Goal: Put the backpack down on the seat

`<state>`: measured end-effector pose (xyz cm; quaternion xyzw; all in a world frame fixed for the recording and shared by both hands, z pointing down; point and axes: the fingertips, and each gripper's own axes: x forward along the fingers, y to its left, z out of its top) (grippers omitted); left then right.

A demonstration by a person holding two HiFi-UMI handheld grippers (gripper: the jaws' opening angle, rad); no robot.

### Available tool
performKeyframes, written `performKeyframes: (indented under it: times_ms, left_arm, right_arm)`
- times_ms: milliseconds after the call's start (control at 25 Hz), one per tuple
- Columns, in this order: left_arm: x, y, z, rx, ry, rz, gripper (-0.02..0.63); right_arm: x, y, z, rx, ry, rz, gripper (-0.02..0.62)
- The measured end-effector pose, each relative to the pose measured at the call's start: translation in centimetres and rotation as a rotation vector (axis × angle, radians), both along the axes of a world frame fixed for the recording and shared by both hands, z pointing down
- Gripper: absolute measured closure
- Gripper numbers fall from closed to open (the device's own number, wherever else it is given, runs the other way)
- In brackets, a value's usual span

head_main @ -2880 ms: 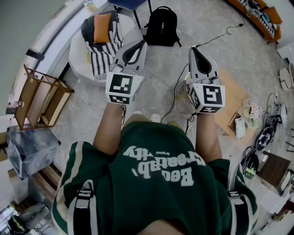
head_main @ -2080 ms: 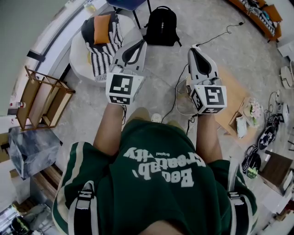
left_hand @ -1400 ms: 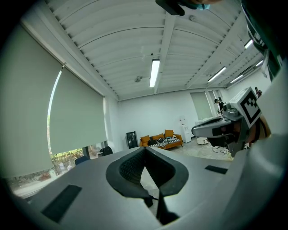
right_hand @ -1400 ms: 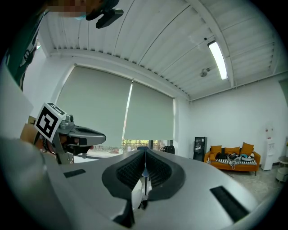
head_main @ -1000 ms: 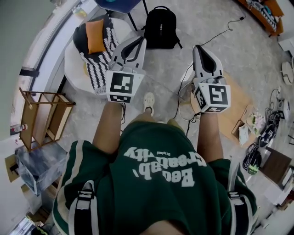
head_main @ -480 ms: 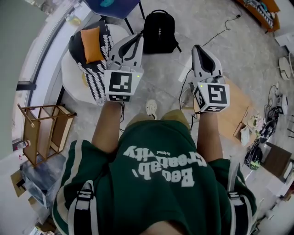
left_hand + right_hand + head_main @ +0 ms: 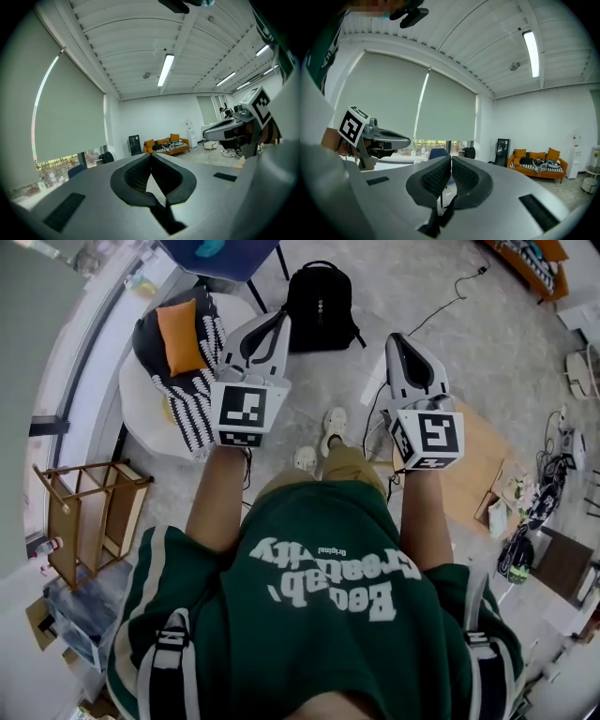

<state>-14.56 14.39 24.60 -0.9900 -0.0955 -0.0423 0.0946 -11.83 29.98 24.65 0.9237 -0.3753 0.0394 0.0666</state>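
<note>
A black backpack (image 7: 323,304) stands on the floor ahead of me, beside the legs of a blue chair (image 7: 223,253) whose seat is cut off by the top edge of the head view. Both grippers are held out level in front of my body and are empty. My left gripper (image 7: 279,317) is shut, pointing just left of the backpack. My right gripper (image 7: 393,337) is shut too, a little right of the backpack. Each gripper view shows its own pads pressed together, the left gripper (image 7: 151,158) and the right gripper (image 7: 451,162), with nothing between them.
A white round seat (image 7: 141,399) at the left carries a striped blanket (image 7: 192,381) and an orange cushion (image 7: 181,336). A wooden rack (image 7: 89,517) stands lower left. Cables (image 7: 375,418) and a cardboard sheet (image 7: 483,451) lie right of my feet. An orange sofa (image 7: 166,144) is far off.
I have walked forward: the backpack, chair and round seat have slid down the head view towards me, and one foot has stepped ahead. Both grippers have stayed shut and side by side.
</note>
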Motion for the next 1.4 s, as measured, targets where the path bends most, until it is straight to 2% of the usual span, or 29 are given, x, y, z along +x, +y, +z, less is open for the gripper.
performKeyframes:
  times_ms: [280,760,960,1120,1400]
  left_arm:
    - [6.1,0.3,1.1,0.008,-0.023,-0.01,0.588]
    - [21.4,-0.1,4.4,0.026,-0.11,-0.09,0.588]
    - [26.7,0.4,5.3,0.037,-0.104,-0.121,0.588]
    - [29.3,1.0,5.9,0.033,-0.102,-0.126,0.588]
    - [31.6,0.6,7.5,0.03,-0.132,-0.149,0.588]
  right_arm:
    - [6.2,0.1,0.9,0.004,-0.009,-0.016,0.563]
    - [23.2,-0.3,3.6,0.009,-0.05,-0.087,0.563]
    - [29.0,-0.1,4.6,0.018,-0.057,-0.13,0.563]
    - [31.8,-0.2,5.6,0.028,-0.07,-0.163,0.563]
    - [34.6,-0.7,7.3,0.047,-0.105,-0.179,0.563]
